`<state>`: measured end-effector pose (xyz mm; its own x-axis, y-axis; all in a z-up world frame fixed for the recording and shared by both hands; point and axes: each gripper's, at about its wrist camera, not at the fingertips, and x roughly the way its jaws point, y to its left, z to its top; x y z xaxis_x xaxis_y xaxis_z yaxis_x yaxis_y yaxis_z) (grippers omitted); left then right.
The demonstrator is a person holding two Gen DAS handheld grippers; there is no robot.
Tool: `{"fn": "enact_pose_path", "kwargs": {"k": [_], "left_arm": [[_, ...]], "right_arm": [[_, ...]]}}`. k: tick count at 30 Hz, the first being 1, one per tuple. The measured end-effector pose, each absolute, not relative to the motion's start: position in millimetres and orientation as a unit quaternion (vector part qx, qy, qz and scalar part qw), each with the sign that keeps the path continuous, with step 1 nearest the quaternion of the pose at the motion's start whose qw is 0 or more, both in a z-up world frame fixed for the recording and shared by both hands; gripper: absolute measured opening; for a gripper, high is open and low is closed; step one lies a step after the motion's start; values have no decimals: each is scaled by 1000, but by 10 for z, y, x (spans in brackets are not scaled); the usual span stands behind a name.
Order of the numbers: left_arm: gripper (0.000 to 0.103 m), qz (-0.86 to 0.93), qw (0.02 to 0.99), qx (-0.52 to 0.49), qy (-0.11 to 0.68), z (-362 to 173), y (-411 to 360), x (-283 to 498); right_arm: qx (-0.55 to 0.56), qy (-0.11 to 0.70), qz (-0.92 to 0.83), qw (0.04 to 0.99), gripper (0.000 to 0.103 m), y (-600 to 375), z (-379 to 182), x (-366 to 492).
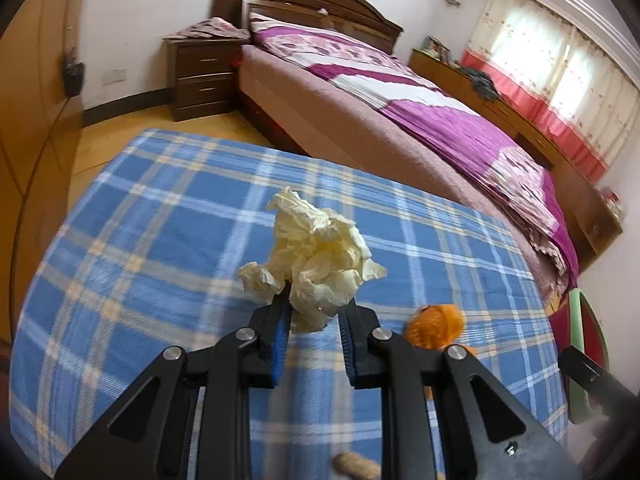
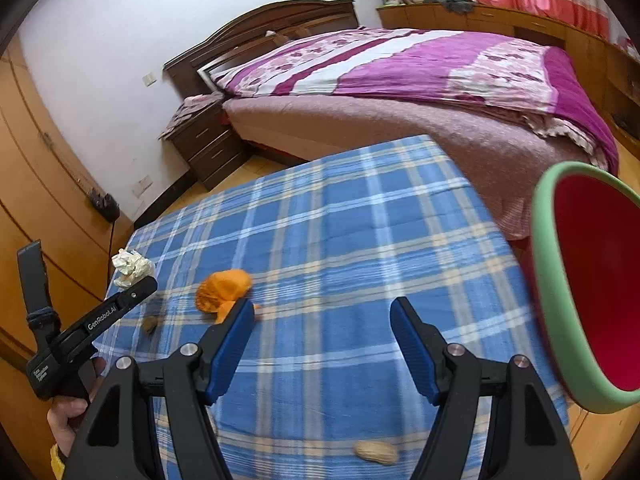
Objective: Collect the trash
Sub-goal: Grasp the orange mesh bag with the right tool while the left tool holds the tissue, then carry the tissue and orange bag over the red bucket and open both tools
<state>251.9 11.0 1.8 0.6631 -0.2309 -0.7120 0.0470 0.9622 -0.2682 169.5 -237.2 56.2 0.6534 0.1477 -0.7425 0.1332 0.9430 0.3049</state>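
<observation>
A crumpled cream tissue [image 1: 320,256] sits between the fingertips of my left gripper [image 1: 318,306], which is shut on its lower part over the blue plaid tablecloth [image 1: 160,220]. From the right wrist view the same tissue [image 2: 134,266] shows at the tip of the left gripper [image 2: 146,280], held by a person's hand [image 2: 68,412]. An orange peel [image 1: 434,326] [image 2: 224,290] lies just right of it. My right gripper [image 2: 324,312] stands open above the cloth with nothing between its fingers. A peanut [image 2: 376,452] [image 1: 356,466] lies near the front edge, and a small brown shell [image 2: 150,324] lies left of the peel.
A red bin with a green rim [image 2: 592,280] [image 1: 580,352] stands off the table's right edge. Beyond the table is a bed with a purple quilt [image 2: 420,64], a dark nightstand [image 1: 204,76], and a wooden wardrobe [image 1: 36,120] along the left.
</observation>
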Motion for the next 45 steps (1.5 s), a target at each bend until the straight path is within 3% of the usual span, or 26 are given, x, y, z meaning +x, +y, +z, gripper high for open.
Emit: {"fn": "enact_pose_path", "kwargs": {"k": [26, 29, 35, 37, 45], "left_arm": [[22, -33, 912, -135, 386, -64, 422, 2409], [22, -32, 911, -136, 388, -76, 426, 2415], [22, -27, 910, -137, 390, -109, 439, 2436], [22, -28, 911, -139, 388, -103, 448, 2427], [22, -30, 913, -137, 383, -87, 438, 2404]], "right_arm": [[83, 459, 48, 883, 71, -1320, 142, 2319], [77, 462, 47, 882, 62, -1296, 92, 2338], [44, 457, 46, 887, 34, -1225, 86, 2342], [46, 459, 45, 886, 17, -1243, 86, 2340], [73, 455, 53, 886, 14, -1390, 161, 2244]]}}
